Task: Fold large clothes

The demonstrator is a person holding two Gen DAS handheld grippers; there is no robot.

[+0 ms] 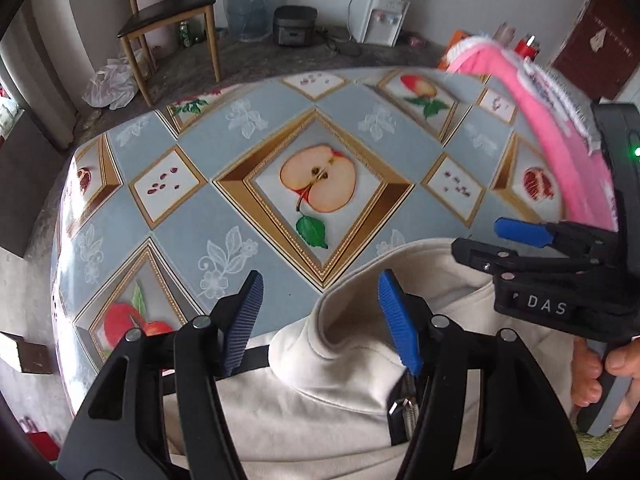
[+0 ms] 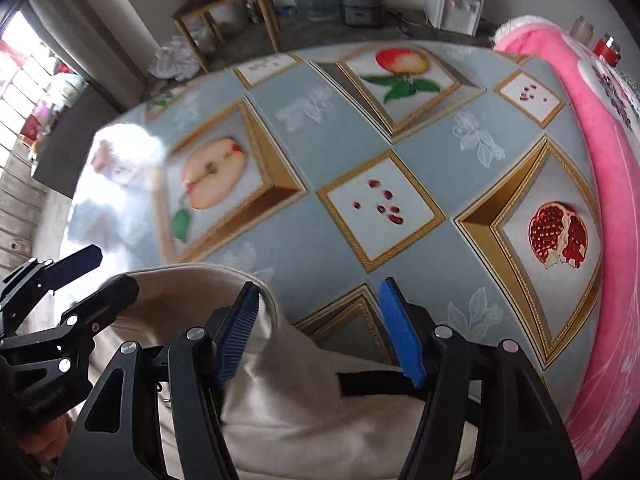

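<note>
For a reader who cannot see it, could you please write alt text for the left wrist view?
A cream garment lies bunched at the near edge of a table covered in a fruit-patterned cloth, with the left tool open above its rumpled fold. The right tool reaches in from the right, and a pink garment lies along the table's right side.

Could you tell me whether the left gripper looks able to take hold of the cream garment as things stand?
Probably yes. The left gripper stands open right over the cream garment, a fold rising between its fingers, and nothing lies between them. The right gripper is off to the side.
</note>
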